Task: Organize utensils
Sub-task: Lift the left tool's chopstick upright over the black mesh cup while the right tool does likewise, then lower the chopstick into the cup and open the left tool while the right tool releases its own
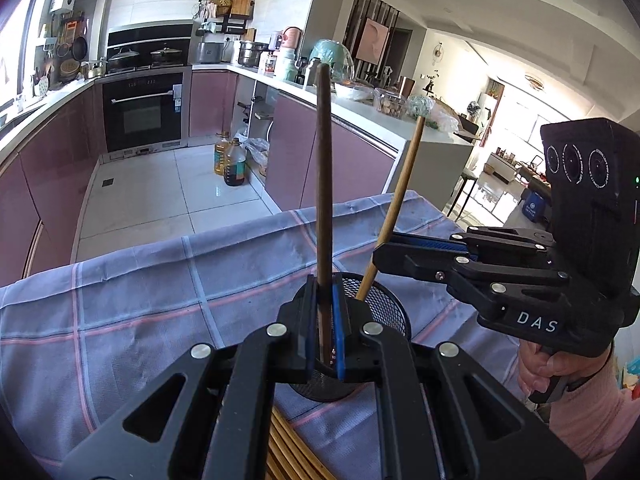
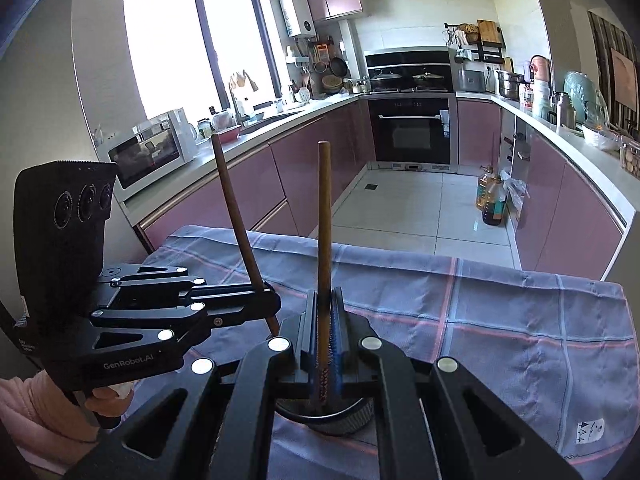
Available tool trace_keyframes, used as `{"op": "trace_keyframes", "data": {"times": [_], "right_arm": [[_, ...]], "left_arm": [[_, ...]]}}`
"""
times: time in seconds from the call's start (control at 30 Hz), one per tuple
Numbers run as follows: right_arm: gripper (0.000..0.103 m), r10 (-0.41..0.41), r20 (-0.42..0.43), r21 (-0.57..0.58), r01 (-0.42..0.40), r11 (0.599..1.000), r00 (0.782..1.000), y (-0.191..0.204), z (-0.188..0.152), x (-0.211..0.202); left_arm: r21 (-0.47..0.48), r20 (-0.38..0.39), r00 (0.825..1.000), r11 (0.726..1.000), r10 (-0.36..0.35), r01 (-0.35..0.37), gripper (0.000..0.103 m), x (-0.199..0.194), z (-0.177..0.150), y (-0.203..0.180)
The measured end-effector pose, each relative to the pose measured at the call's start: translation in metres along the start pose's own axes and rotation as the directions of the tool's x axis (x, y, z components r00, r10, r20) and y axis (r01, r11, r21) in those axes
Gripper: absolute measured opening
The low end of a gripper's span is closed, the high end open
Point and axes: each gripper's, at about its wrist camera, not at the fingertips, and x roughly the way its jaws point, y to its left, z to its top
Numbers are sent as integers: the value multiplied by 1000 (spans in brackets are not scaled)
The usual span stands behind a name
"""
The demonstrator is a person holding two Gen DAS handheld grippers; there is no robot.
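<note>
**Two chopsticks poised over the mesh holder**

Item 1. Left gripper [image 1: 325, 320], lower centre of the left wrist view: jaws clenched on a dark brown wooden chopstick [image 1: 323, 184], which stands nearly upright, its lower tip over or just inside the black wire-mesh cup [image 1: 386, 304]. Whether the tip touches the cup's floor cannot be told.

Item 2. Right gripper [image 2: 325, 332], lower centre of the right wrist view: jaws clenched on a light brown wooden chopstick [image 2: 324, 216]. In the left wrist view it leans, its lower end dipping behind the cup's rim.

Handling note, as a judgement: keep each stick close to vertical, lower it until the tip is well below the rim, and only then let the jaws part; the two sticks should enter apart so they do not knock or tip the light cup.

Item 3. Black wire-mesh cup, centre bottom of both views, on the purple checked cloth [image 1: 140, 300]. Contents: only the two gripped stick ends can be seen; the interior is mostly hidden.

Item 4. Bundle of pale bamboo sticks [image 1: 288, 452], bottom edge of the left wrist view, lying on the cloth beneath the gripper, outside the cup and apparently waiting.

Item 5. Farther off, upper frame: kitchen floor with two amber oil bottles [image 1: 230, 160], pink cabinets.
</note>
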Motion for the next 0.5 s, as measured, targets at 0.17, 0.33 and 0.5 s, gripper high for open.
{"op": "trace_keyframes", "data": {"times": [0.17, 0.33, 0.5], "right_arm": [[7, -21, -5, 9, 21, 1000, 1000, 0, 9, 11], [14, -46, 2, 45, 46, 998, 999, -6, 16, 25], [26, -58, 19, 62, 56, 997, 998, -7, 10, 26]], "left_arm": [[11, -5, 1000, 1000, 15, -15, 8, 8, 3, 3], [18, 2, 999, 999, 48, -48, 15, 12, 3, 3], [12, 27, 997, 997, 75, -76, 27, 3, -1, 8]]}}
